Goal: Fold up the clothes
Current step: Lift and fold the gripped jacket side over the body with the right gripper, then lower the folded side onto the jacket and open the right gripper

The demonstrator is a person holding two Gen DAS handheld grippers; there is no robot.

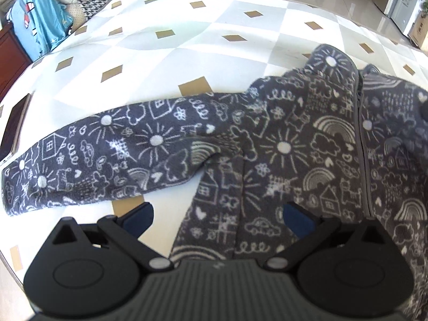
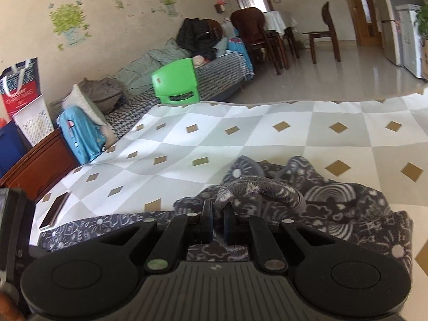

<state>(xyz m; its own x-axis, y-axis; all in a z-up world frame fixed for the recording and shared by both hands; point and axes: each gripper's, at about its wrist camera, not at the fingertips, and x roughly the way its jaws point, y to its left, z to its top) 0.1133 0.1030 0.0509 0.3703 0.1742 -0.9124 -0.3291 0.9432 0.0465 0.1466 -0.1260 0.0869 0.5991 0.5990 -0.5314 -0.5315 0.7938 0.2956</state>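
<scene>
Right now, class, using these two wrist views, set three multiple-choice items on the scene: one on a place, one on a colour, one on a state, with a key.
1. Where is the phone?
A. on the table's edge by the outstretched sleeve's cuff
B. on the green chair
C. on the collar

2. What colour is the fleece jacket?
A. red with stripes
B. dark grey with white doodles
C. plain yellow

3. What is the right gripper doing?
A. open above bare cloth
B. shut on nothing
C. shut on jacket fabric

Key: A, it lies beside the sleeve; B, suns and rainbows show; C, fabric is pinched.
</scene>
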